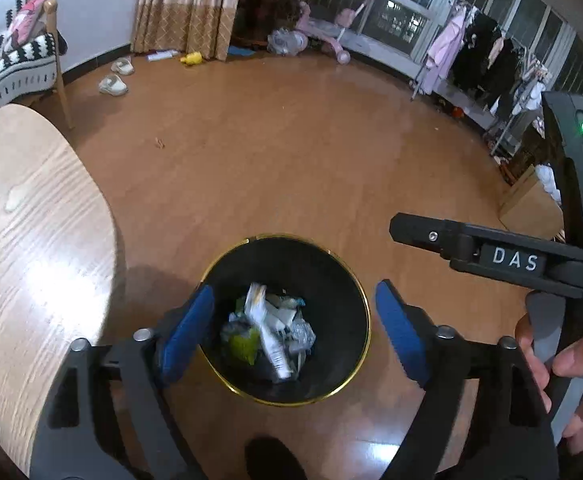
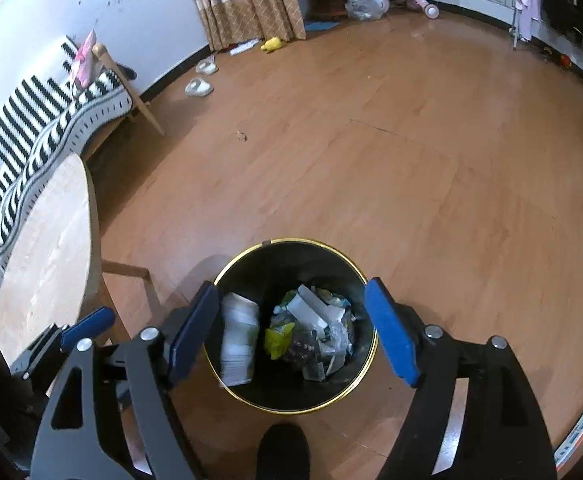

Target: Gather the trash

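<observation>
A black trash bin with a gold rim (image 1: 365,308) (image 2: 265,246) stands on the wood floor, directly below both grippers. Inside lie crumpled wrappers, white paper and a yellow-green packet (image 1: 269,330) (image 2: 311,330). A blurred white packet (image 2: 238,338) is beside the right gripper's left finger, over the bin's left side; whether it touches the pad is unclear. My left gripper (image 1: 295,330) is open and empty above the bin. My right gripper (image 2: 291,330) is open above the bin. The right gripper's body also shows in the left wrist view (image 1: 503,256), held by a hand.
A round wooden table (image 1: 23,248) (image 2: 47,256) stands left of the bin. A striped sofa (image 2: 31,128) sits behind it. Slippers (image 1: 113,85), a yellow toy (image 1: 191,58), a pink scooter (image 1: 327,32), a clothes rack (image 1: 483,52) and a cardboard box (image 1: 527,204) line the room's edges.
</observation>
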